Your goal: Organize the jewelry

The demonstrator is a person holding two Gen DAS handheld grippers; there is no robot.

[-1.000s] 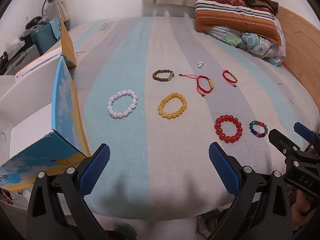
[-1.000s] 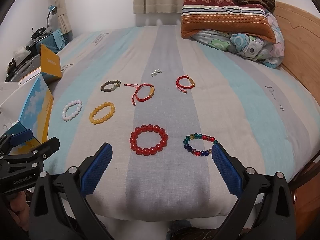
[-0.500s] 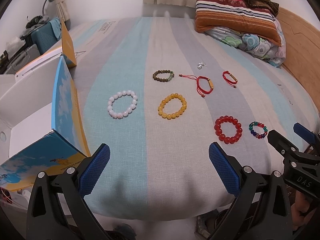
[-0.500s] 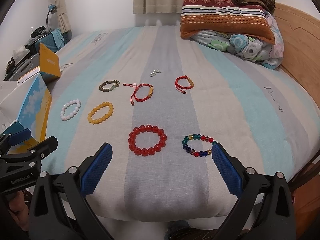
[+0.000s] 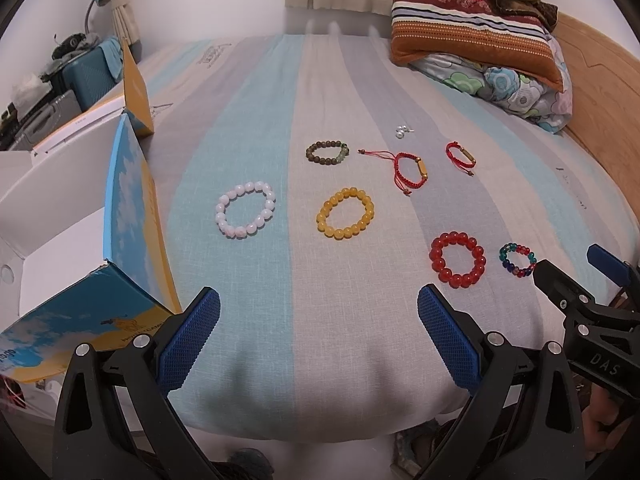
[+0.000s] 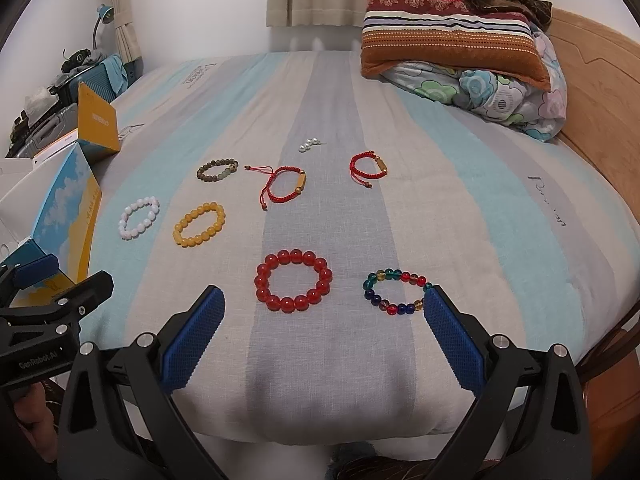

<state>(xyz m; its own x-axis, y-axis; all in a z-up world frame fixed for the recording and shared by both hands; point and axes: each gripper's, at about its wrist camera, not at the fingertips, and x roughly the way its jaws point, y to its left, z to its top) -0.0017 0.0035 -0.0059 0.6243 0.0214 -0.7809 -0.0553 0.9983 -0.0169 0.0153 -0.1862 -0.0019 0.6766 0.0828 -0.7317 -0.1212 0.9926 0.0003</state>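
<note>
Several bracelets lie on the striped bed. Nearest are a red bead bracelet point(image 6: 293, 281) and a multicolour bead bracelet point(image 6: 394, 291). Further back lie a yellow bead bracelet point(image 6: 199, 224), a white bead bracelet point(image 6: 138, 217), a brown bead bracelet point(image 6: 217, 170), two red cord bracelets point(image 6: 285, 190) point(image 6: 367, 165) and small pearls point(image 6: 308, 144). My right gripper point(image 6: 322, 338) is open and empty just short of the red bracelet. My left gripper point(image 5: 318, 340) is open and empty at the bed's front edge, beside an open blue and yellow box point(image 5: 100, 240).
A striped pillow point(image 6: 452, 48) and a floral quilt point(image 6: 508, 100) lie at the back right by the wooden bed frame point(image 6: 600, 80). A second orange box flap point(image 6: 98, 120) and cluttered luggage point(image 6: 76, 80) stand at the left.
Both grippers have moved slightly forward towards the bed. The bracelets have not moved.
</note>
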